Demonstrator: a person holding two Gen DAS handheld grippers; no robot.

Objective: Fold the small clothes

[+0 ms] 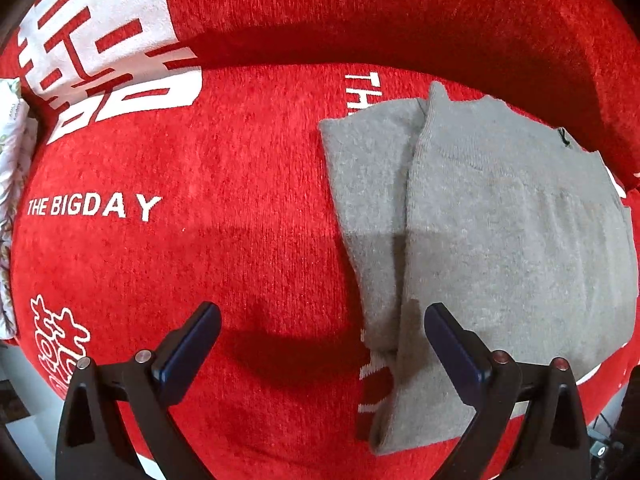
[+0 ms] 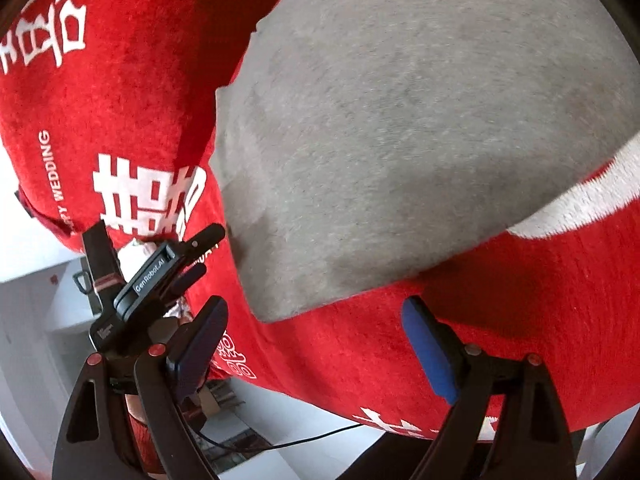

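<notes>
Regrasping should start with the right claw (image 2: pixel 316 344), apart and empty, sliding under the grey garment (image 2: pixel 400 140) edge just ahead; left claw (image 1: pixel 322 344) likewise apart.

A red blanket (image 1: pixel 248 240) with white lettering covered the surface; patterned white fabric (image 1: pixel 12 168) lay at its far left, a black cable (image 2: pixel 280 444) trailing below.

The cover (image 1: pixel 248 240) over the seat is bright red plush, printed with white double-happiness characters and small white lettering, "THE BIGDAY" towards its left edge. The folded garment (image 1: pixel 500 220) lying at its right edge is plain heather grey, with one tiny dark mark near its far corner. Both grippers are black, with dark blue pads (image 2: pixel 430 344) and reddish rivets.
</notes>
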